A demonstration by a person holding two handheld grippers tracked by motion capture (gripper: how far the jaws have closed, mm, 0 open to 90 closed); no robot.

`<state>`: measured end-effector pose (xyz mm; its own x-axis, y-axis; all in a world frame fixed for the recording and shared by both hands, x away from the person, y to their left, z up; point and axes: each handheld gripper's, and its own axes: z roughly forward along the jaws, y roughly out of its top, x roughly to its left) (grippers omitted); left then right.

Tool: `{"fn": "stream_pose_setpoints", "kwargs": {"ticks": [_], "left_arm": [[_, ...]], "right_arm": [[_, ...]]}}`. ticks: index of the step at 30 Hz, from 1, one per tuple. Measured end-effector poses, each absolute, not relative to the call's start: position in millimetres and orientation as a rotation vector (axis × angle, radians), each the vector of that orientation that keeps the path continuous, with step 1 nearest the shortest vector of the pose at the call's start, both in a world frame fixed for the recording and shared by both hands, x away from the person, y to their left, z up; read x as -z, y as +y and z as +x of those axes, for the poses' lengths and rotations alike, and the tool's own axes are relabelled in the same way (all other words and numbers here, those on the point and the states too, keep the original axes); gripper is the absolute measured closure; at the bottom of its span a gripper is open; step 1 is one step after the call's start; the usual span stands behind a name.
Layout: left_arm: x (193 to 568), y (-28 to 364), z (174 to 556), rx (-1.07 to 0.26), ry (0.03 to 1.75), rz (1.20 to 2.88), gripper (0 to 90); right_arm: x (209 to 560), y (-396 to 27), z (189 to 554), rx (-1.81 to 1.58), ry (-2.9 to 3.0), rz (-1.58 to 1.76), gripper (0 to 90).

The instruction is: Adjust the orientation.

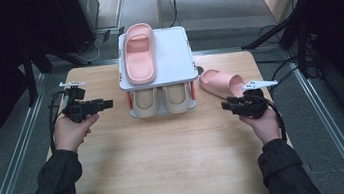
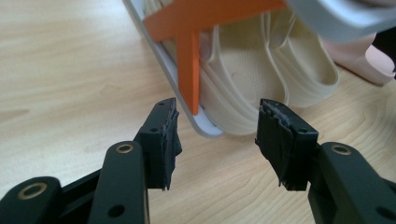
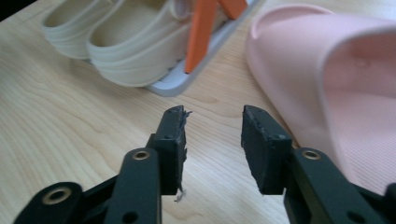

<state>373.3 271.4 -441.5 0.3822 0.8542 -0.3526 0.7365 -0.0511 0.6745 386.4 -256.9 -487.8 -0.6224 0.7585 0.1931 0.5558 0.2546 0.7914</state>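
Note:
A white two-shelf rack with orange posts stands at the back middle of the table. One pink slipper lies on its top shelf. Two beige slippers sit side by side on the lower shelf. A second pink slipper lies on the table just right of the rack. My left gripper is open and empty, left of the rack, pointing at the rack's lower corner. My right gripper is open and empty too, close in front of the loose pink slipper.
The wooden table has bare room in front of the rack and between the person's two hands. Metal rails run along both sides of the table. Dark stands and cables crowd the floor behind it.

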Motion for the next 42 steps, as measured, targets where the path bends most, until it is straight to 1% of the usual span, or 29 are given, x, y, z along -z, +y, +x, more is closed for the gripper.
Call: {"fn": "stream_pose_setpoints", "kwargs": {"ticks": [3,8,9,15,21,30,35,42], "left_arm": [[447.0,270.4,368.5,-0.200,1.389,1.830,48.5],[449.4,269.3,355.2,-0.177,1.382,1.801,47.9],[449.9,268.0,351.5,-0.182,1.378,1.799,47.9],[449.8,264.8,332.9,-0.187,1.353,1.812,47.6],[451.0,265.9,321.1,-0.226,1.349,1.815,47.3],[454.3,277.8,311.2,-0.242,1.374,1.801,47.2],[454.4,278.8,310.2,-0.236,1.375,1.798,46.9],[457.3,276.0,313.6,-0.226,1.367,1.827,46.8]], "right_arm": [[490.5,-264.9,393.8,-1.270,2.290,1.260,69.8],[492.1,-279.0,408.6,-1.218,2.261,1.364,88.1],[492.2,-280.4,410.4,-1.211,2.254,1.369,89.6],[494.8,-292.5,423.6,-1.209,2.199,1.408,90.0],[498.3,-295.4,436.7,-1.206,2.169,1.457,90.0],[504.5,-284.9,450.2,-1.150,2.181,1.471,89.8],[503.8,-280.5,450.5,-1.163,2.207,1.484,90.0],[503.0,-263.7,447.2,-1.167,2.237,1.480,90.0]]}}
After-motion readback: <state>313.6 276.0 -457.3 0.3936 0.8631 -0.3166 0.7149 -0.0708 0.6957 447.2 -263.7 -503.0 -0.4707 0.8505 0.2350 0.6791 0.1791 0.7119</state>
